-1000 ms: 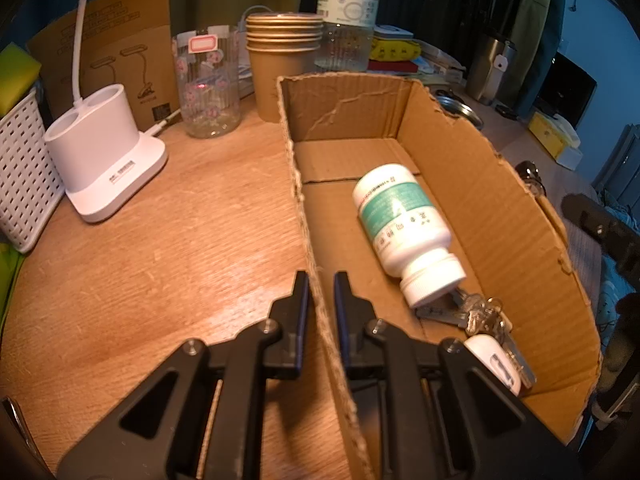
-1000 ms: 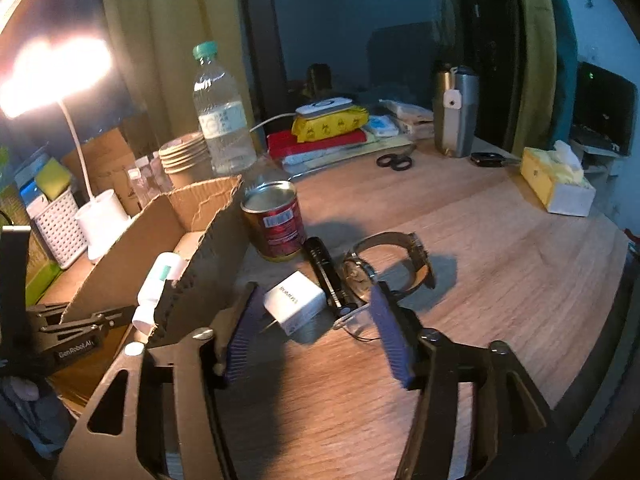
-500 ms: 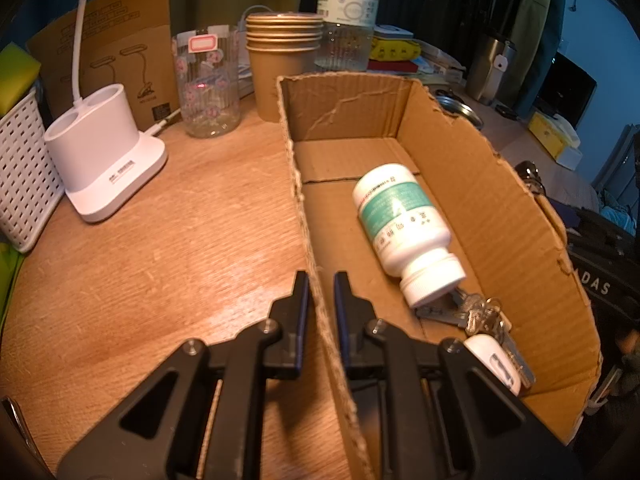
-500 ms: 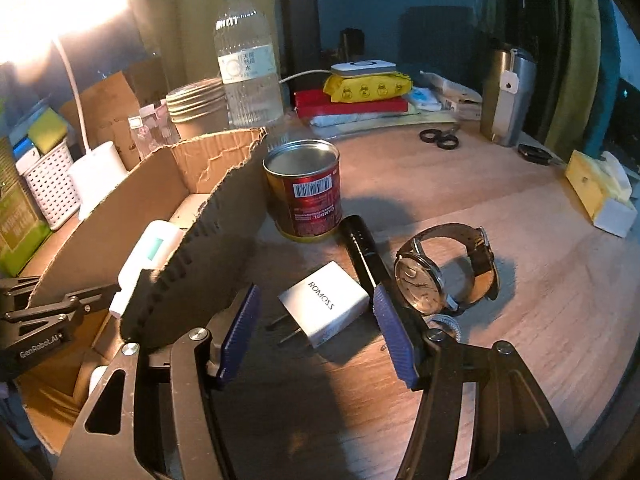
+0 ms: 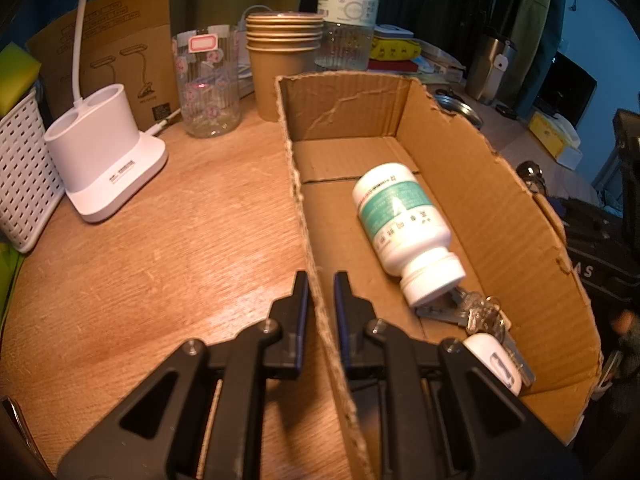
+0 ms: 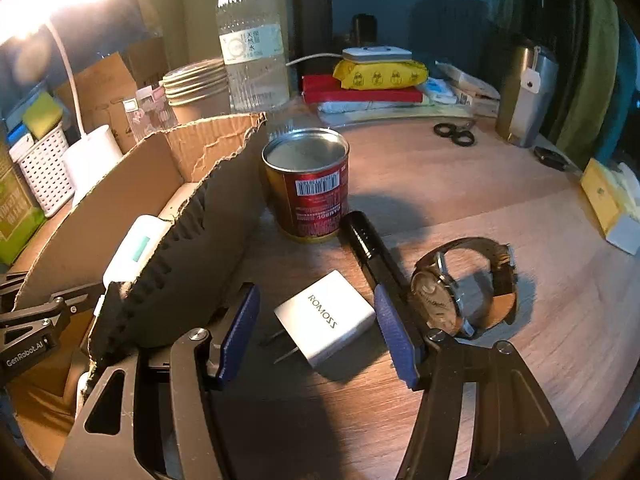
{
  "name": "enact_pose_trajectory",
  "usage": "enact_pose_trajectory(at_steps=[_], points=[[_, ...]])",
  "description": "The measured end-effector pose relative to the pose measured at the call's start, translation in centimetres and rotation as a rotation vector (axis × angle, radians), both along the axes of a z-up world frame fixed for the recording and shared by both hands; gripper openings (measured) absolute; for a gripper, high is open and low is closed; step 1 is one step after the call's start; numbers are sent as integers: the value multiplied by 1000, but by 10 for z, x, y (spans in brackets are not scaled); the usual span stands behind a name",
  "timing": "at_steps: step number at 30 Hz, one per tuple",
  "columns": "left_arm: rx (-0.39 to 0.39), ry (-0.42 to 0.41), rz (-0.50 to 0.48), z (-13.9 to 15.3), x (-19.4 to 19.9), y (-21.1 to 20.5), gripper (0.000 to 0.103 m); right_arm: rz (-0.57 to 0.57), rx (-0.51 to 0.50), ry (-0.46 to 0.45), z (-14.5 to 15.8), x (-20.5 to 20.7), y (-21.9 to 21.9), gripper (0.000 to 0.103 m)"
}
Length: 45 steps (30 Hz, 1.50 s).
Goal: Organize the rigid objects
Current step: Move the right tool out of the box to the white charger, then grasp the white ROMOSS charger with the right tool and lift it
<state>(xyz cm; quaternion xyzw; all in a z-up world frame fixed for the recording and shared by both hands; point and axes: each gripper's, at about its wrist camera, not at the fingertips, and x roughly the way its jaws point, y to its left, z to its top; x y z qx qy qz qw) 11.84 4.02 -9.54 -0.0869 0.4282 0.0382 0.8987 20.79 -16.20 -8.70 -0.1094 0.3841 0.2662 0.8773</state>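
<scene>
Charger (image 6: 325,317) lies between the right gripper's (image 6: 316,334) spread, unclenched jaws, box (image 5: 496,184) at nine o'clock, left gripper (image 5: 321,312) clamping its wall; square up, probably lower, then squeeze its flat sides.

Keys (image 5: 482,314) partly under pill bottle (image 5: 404,224); water bottle (image 5: 348,16) top cropped.

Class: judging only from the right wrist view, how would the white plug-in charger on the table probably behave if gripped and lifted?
The charger looks like a rigid, blocky plastic shell, so it should hold its shape. Lying on a flat face, it seems unlikely to roll. Its smooth sides might slip, and its two metal prongs could snag.
</scene>
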Motion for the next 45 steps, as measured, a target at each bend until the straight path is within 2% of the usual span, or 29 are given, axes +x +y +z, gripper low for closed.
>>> enact_pose_trajectory(at_steps=[7,8,23,33,45], points=[[0,0,0,0,0,0,14,-4,-37,30,-7,4,4,61],[0,0,0,0,0,0,13,-3,-41,26,-7,3,5,56],[0,0,0,0,0,0,14,-14,-31,-103,10,-12,0,56],[0,0,0,0,0,0,14,-25,37,-189,44,-31,-12,56],[1,0,0,0,0,0,14,52,108,-250,76,-65,-3,56]])
